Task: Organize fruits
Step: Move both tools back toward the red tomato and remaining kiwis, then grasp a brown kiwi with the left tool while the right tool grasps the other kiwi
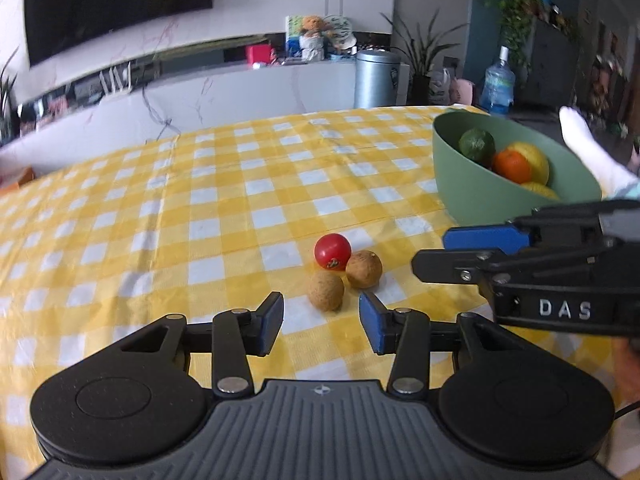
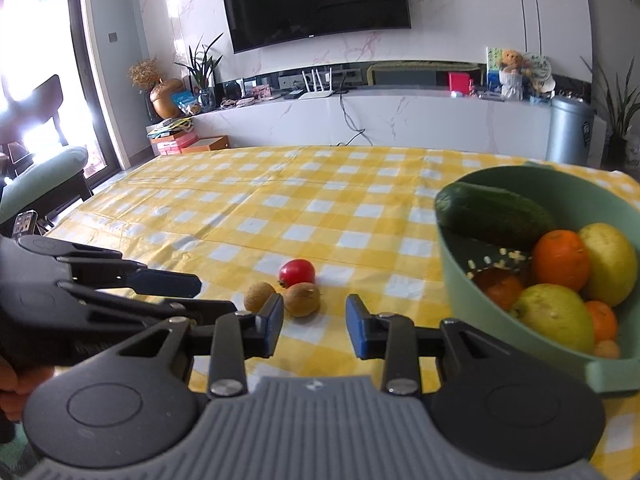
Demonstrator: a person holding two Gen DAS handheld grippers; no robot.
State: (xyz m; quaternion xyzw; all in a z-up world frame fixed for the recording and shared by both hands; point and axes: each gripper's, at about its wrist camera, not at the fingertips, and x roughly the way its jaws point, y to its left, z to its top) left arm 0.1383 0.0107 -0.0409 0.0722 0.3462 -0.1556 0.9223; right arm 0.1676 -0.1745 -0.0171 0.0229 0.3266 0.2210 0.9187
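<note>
Three small fruits lie together on the checked cloth: a red fruit (image 1: 333, 251) (image 2: 297, 273) and two brown round fruits. My left gripper (image 1: 321, 320) is open, with the nearer brown fruit (image 1: 326, 290) (image 2: 260, 297) just ahead of its empty gap. My right gripper (image 2: 314, 322) is open but narrow, with the other brown fruit (image 2: 302, 299) (image 1: 363, 269) just beyond its tips. Each gripper shows in the other's view, the right gripper (image 1: 434, 252) coming from the right and the left gripper (image 2: 214, 296) from the left. The green bowl (image 1: 452, 176) (image 2: 456, 280) stands to the right.
The bowl holds a cucumber (image 2: 492, 216), oranges (image 2: 562, 260) and yellow fruits (image 2: 556, 316). The yellow-white tablecloth (image 1: 200, 200) stretches far and left of the fruits. A person's white-socked foot (image 1: 584, 148) sticks up behind the bowl. A metal bin (image 1: 376, 78) stands beyond the table.
</note>
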